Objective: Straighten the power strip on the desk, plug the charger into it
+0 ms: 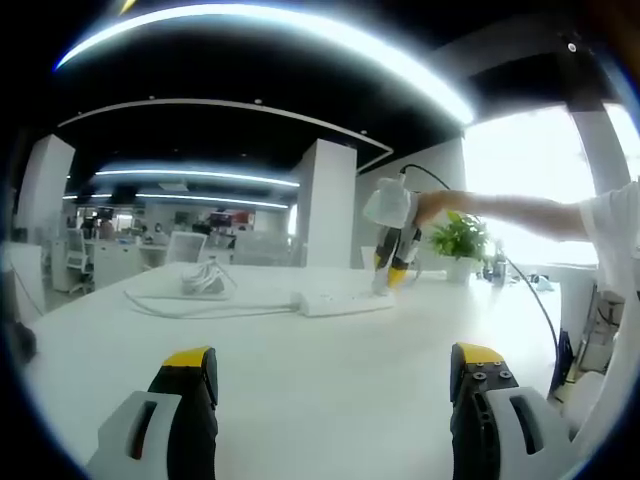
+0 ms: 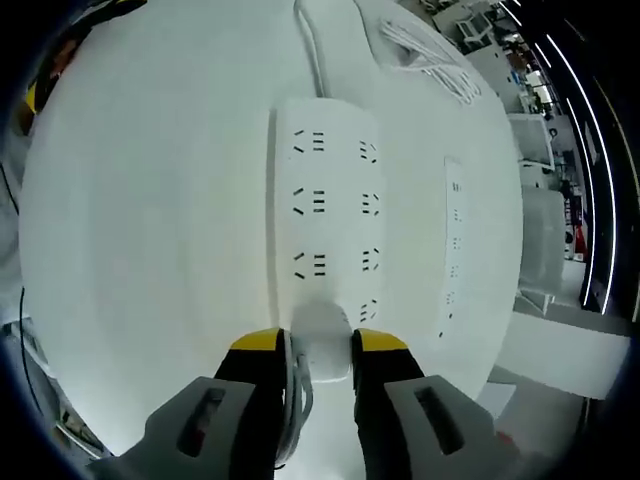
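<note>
The white power strip (image 2: 330,210) lies flat on the white desk (image 2: 150,200), its length running away from me in the right gripper view. My right gripper (image 2: 318,348) is shut on a white charger (image 2: 322,350), which sits over the socket row at the strip's near end. The charger's white cable (image 2: 297,400) trails back between the jaws. In the left gripper view the strip (image 1: 345,300) lies mid-desk, and the right gripper (image 1: 397,265) stands on its right end, held by a person's arm (image 1: 520,212). My left gripper (image 1: 330,378) hovers open above the near desk, holding nothing.
The strip's cord (image 2: 312,50) runs off toward a loose bundle of white cable (image 1: 205,282). A narrow second row of sockets (image 2: 453,245) lies beside the strip near the desk edge. A potted plant (image 1: 460,240) stands at the back right.
</note>
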A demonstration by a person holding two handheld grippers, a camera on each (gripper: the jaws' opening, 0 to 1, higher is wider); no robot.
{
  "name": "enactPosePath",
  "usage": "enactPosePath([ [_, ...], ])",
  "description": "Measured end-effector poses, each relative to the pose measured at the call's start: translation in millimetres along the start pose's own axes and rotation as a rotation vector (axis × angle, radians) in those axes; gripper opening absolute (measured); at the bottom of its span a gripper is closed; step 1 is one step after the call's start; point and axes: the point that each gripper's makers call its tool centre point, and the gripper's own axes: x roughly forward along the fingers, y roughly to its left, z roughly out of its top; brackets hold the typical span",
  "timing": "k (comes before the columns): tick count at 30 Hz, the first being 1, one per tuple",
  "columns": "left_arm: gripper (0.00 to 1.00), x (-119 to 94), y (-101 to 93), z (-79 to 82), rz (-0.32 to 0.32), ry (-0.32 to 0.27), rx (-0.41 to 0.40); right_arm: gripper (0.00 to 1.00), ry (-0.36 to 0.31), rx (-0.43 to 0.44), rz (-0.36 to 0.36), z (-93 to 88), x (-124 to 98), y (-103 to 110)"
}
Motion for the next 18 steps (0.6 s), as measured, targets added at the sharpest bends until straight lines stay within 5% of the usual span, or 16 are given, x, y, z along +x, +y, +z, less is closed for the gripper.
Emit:
enactPosePath([
  [6,0.99,5.2,-4.4,-4.7,-0.010,0.008,-0.013,0.24,-0.071,0.037,0.043,1.1,0.3,2.9],
  [18,0.99,2.6,-7.2,5.8,-0.006,-0.003,0.004,0.24,-0.060,0.031,0.084,3.8,2.4,6.1],
])
